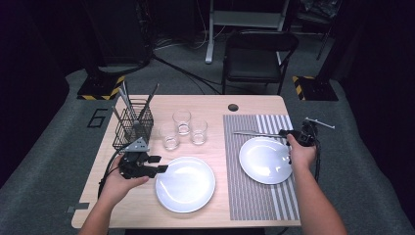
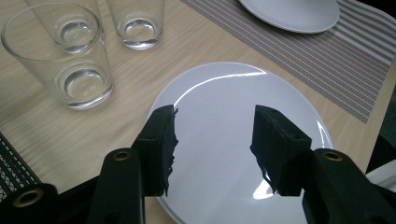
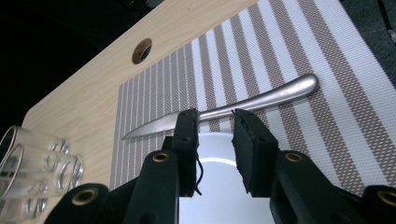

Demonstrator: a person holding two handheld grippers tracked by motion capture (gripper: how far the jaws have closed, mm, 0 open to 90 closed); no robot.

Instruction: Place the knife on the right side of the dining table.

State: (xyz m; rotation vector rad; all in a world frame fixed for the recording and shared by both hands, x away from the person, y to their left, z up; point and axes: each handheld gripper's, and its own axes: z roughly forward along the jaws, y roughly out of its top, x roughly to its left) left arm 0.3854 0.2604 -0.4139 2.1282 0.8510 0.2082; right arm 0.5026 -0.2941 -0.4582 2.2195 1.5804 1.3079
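A silver table knife (image 1: 254,133) (image 3: 280,93) lies flat on the striped placemat (image 1: 259,196), just beyond a white plate (image 1: 264,161) (image 3: 215,161). My right gripper (image 1: 283,133) (image 3: 215,116) hovers over that plate's far rim, open by a narrow gap. The knife's middle runs crosswise just past its tips. A second white plate (image 1: 186,185) (image 2: 233,93) rests on the bare wood. My left gripper (image 1: 161,164) (image 2: 215,116) stands wide open above its left part, holding nothing.
Three empty glasses (image 1: 183,129) (image 2: 70,60) stand behind the left plate. A black wire basket (image 1: 133,128) with cutlery sits at the far left. A cable hole (image 1: 233,107) (image 3: 141,50) marks the table's back edge. A black chair (image 1: 257,58) stands beyond the table.
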